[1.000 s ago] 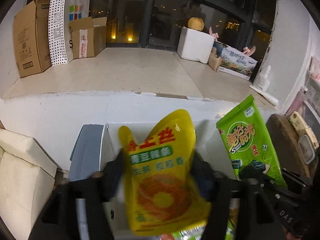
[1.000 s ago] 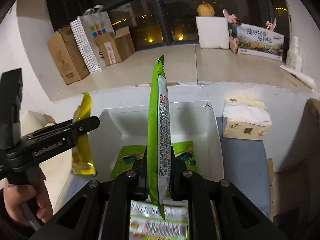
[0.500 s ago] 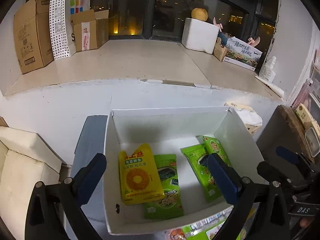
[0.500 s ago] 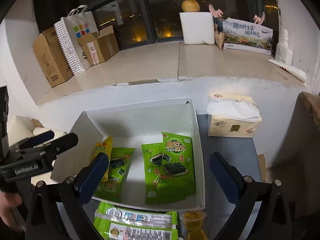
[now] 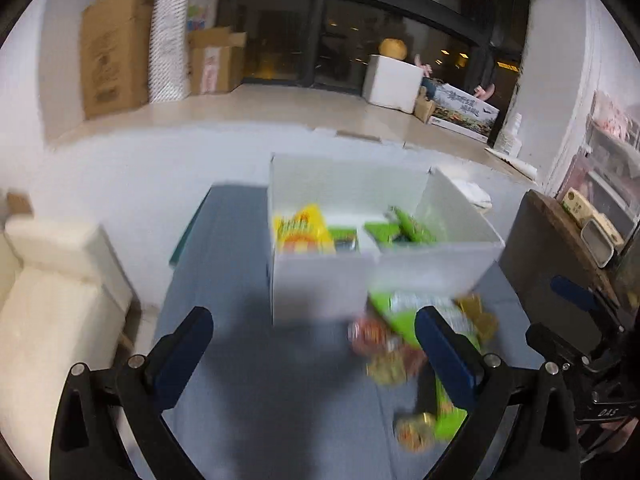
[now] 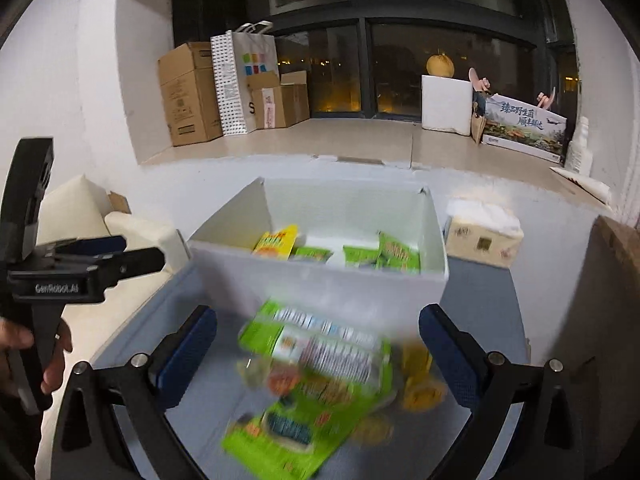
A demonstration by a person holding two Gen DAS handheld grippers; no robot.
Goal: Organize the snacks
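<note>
A white open box (image 5: 320, 280) (image 6: 320, 280) stands on a grey-blue surface. Inside lie a yellow snack bag (image 5: 302, 230) (image 6: 278, 242) at the left and green snack packs (image 5: 400, 230) (image 6: 394, 254) at the right. In front of the box lies a loose pile of green packs and small yellow and orange snacks (image 5: 412, 344) (image 6: 316, 376), blurred. My left gripper (image 5: 312, 354) is open and empty, low over the bare surface in front of the box. My right gripper (image 6: 318, 350) is open and empty above the pile.
A tissue box (image 6: 482, 234) sits right of the white box. A cream cushion (image 5: 48, 280) lies at the left. A brown stand (image 5: 560, 264) with small items is at the right. Cardboard boxes (image 6: 188, 92) and a paper bag (image 6: 240, 80) stand on the ledge behind.
A second ago each gripper held a bag over the box, yellow in the left, green in the right. Both bags now lie inside. Both grippers opened, pulled back and dropped lower.
</note>
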